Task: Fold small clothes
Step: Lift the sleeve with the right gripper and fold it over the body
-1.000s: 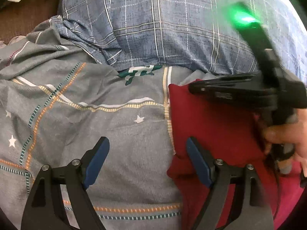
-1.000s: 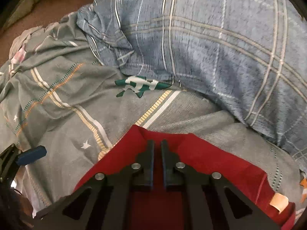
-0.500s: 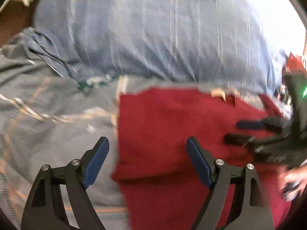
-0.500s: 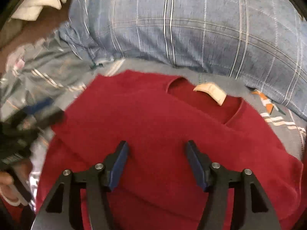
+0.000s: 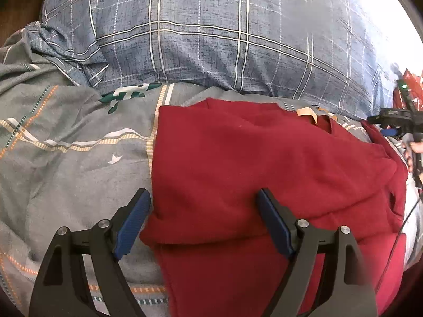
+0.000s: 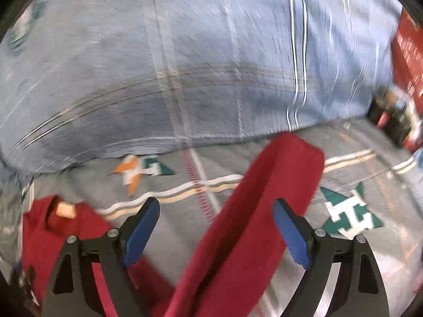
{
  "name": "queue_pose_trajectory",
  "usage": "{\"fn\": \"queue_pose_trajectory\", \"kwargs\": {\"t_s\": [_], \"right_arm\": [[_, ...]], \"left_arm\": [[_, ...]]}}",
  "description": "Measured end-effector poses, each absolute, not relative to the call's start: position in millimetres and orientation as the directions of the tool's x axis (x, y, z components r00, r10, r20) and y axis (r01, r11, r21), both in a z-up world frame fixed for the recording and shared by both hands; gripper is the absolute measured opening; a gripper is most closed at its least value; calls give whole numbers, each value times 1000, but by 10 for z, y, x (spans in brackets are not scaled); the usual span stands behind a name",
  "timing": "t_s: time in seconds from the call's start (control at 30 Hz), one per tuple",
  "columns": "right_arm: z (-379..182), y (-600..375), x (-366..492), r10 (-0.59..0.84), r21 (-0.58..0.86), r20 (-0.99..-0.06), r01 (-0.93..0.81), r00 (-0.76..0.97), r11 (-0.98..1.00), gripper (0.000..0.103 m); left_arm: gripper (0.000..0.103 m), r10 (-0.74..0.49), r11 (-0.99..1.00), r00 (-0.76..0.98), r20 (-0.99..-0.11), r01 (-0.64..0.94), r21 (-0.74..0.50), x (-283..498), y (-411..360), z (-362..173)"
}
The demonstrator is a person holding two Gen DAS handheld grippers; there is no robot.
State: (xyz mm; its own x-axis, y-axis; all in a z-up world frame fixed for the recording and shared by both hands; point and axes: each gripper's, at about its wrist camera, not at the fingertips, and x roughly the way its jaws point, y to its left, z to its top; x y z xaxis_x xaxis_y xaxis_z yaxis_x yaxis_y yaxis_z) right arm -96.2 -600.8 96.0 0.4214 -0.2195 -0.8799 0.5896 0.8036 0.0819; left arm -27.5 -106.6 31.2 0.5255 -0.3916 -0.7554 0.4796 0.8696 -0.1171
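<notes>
A dark red top (image 5: 264,163) lies on the grey patterned bedsheet (image 5: 66,171), its tan neck label (image 5: 306,112) towards the pillow. Its left side is folded over the body. My left gripper (image 5: 202,198) hovers open over the folded left edge, with nothing pressed between its blue pads. In the blurred right wrist view the other red sleeve (image 6: 267,206) stretches out under my right gripper (image 6: 216,206). Its jaws are opening and the pads stand clear of the cloth. The right gripper (image 5: 391,125) also shows at the far right edge of the left wrist view, held by a hand.
A big blue plaid pillow (image 5: 211,39) bounds the far side of the sheet. Red packaging (image 6: 407,52) and dark clutter sit at the far right. A thin cable (image 5: 401,227) trails over the top's right edge. Brown floor shows at the upper left.
The right gripper let go of the red cloth, opened wide and swung fast to the right, over the other sleeve. The left gripper drifted slightly right and stayed open.
</notes>
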Motion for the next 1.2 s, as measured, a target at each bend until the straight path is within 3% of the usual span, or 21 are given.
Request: {"fn": "queue_pose_trajectory", "kwargs": {"t_s": [0.1,0.2,0.27,0.4,0.57,0.7,0.83,1.0,1.17,1.2], "right_arm": [[793,-6100,-955,-229,65,-883,588,411,806,78],[837,-6130,-1084,-301,-6,-859,579,414,815,25],[928,-6236,-1292,-257,74,-847,581,466,811,14],[1282,-6319,-1733,-259,157,-788,589,559,793,13],[1937,-6201,-2232,-238,268,-649,509,723,818,13],[2533,-5795,-2380,-136,312,-524,338,841,888,13],[2890,-5239,-2254,36,300,-470,121,882,946,13],[2761,-4359,-1700,283,312,-516,-131,809,941,13],[1861,-3442,-930,347,264,-680,-226,646,938,14],[1587,-3282,-778,317,233,-731,-215,604,948,18]], "left_arm": [[83,-392,868,520,-759,482,-118,-247,-1077,299],[83,-400,867,513,-760,481,-132,-229,-1063,296],[83,-400,868,516,-758,480,-131,-234,-1057,303],[83,-388,870,533,-752,481,-107,-270,-1058,326],[83,-385,873,551,-741,479,-97,-287,-1023,370],[83,-394,881,569,-722,459,-118,-277,-929,436],[83,-398,891,585,-707,430,-147,-239,-813,489],[83,-410,901,600,-686,386,-201,-173,-627,558],[83,-423,902,595,-684,347,-256,-98,-507,549],[83,-428,900,591,-684,346,-263,-83,-505,540]]}}
